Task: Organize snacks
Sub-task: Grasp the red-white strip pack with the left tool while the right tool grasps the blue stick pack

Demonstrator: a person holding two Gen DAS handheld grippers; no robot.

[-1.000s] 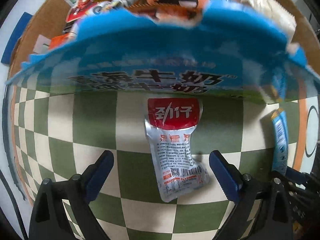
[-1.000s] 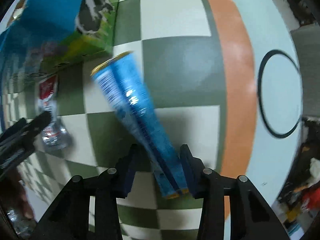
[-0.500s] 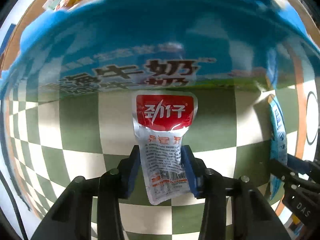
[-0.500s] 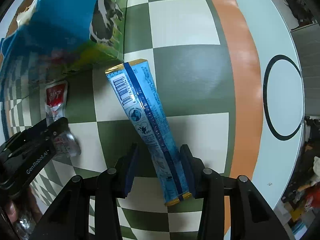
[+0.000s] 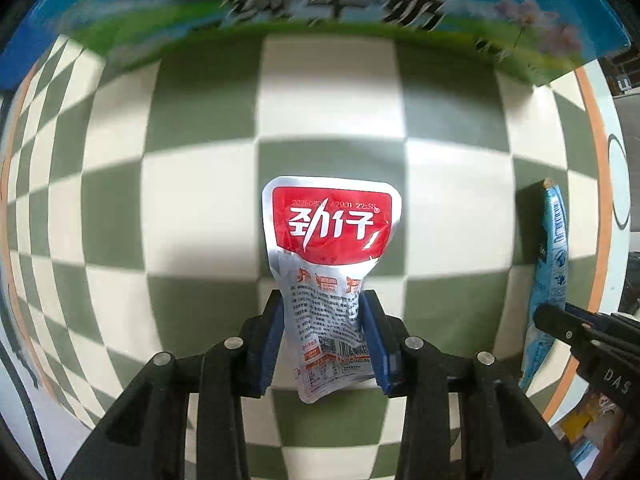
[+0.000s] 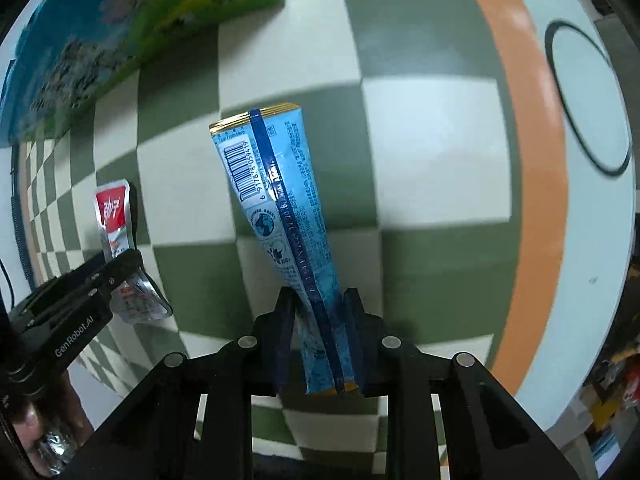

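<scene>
The small silver foil snack pouch with a red label (image 5: 328,276) hangs at the lower centre of the left wrist view, pinched at its lower half by the left hand-held gripper (image 5: 325,340). The long light-blue wrapped snack bar (image 6: 280,216) stands at the centre of the right wrist view, its lower end clamped in the right hand-held gripper (image 6: 320,344), whose jaws have just been closing on it. Both grips sit near one end of a slick wrapper, so a quick swing could let either packet slide out or twist; the bar, held far from its middle, seems likelier to droop. Carried side by side, the two could also knock together.

A second ago the left jaws stood wide around the pouch as it lay flat on the green-and-cream checked tabletop (image 5: 200,200); now both packets are lifted clear. The blue-and-green printed milk carton box (image 5: 320,4) has slid from mid-frame to the top edge.
</scene>
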